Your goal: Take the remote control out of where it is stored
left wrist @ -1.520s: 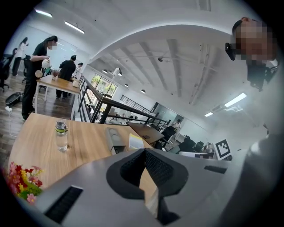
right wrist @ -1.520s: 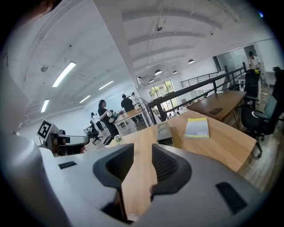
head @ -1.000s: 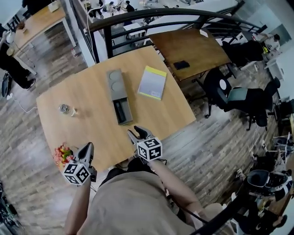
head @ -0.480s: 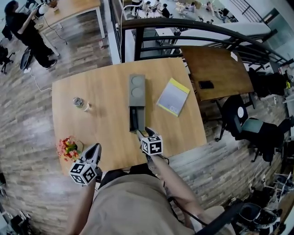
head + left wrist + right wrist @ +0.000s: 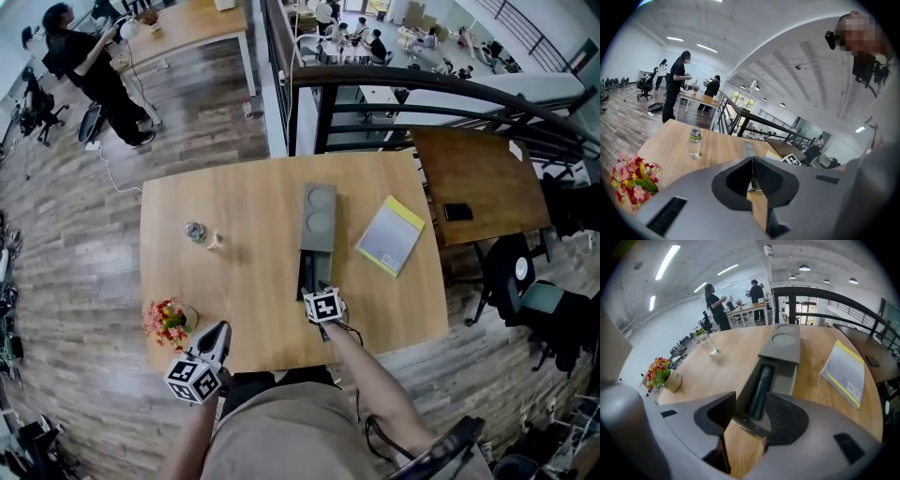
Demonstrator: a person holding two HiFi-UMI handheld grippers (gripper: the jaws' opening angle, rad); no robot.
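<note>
Now | remote (image 5: pixel 761 386) lies in half-open tray (image 5: pixel 783 348) | free tabletop (image 5: pixel 248 277) either side

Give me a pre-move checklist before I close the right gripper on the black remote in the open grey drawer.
1. The drawer of the long grey storage box is slid open: ok.
2. The slim black remote control lies exposed in the drawer: ok.
3. The right gripper has its jaws apart. They have just been opening, and the remote's near end shows between them, untouched: ok.
4. Grip on the remote: not ok, not yet held.
5. Jaw room inside the drawer walls: cannot tell.
6. The left gripper is shut, empty and away from the box: ok.
</note>
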